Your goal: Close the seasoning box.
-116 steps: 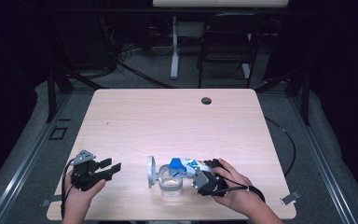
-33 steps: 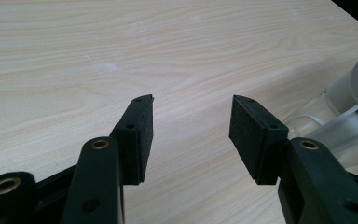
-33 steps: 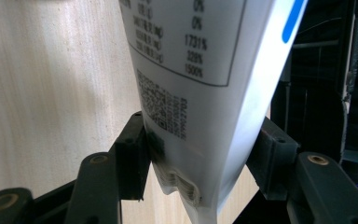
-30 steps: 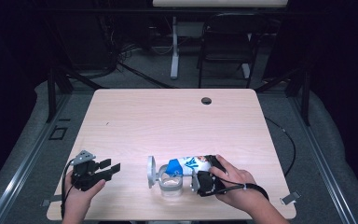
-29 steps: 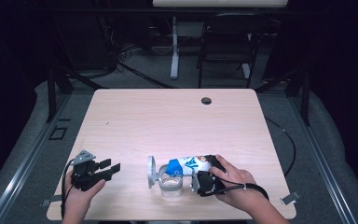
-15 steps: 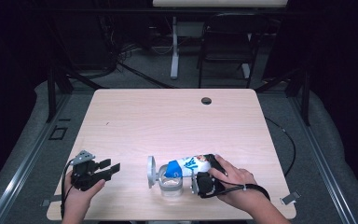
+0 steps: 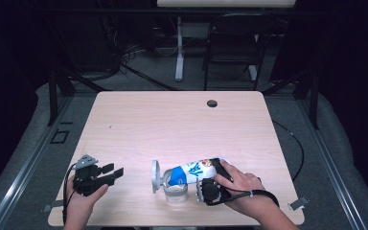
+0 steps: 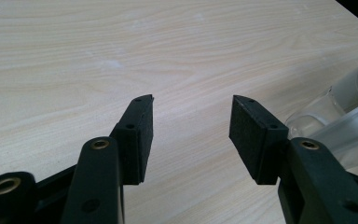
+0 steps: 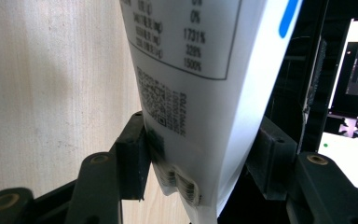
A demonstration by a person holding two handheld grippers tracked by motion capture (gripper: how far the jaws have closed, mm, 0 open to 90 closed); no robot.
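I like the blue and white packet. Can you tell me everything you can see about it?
The packet is a soft white pouch with blue patches and blue lettering. In the right gripper view its back shows small printed numbers in a box and a square code, and its bottom seam is crimped. It is tipped over sideways, its blue end over the clear jar near the table's front edge. The right gripper pinches its lower end between both jaws.

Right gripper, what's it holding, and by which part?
The right gripper holds a white and blue pouch by its crimped end, tipped over a clear jar.
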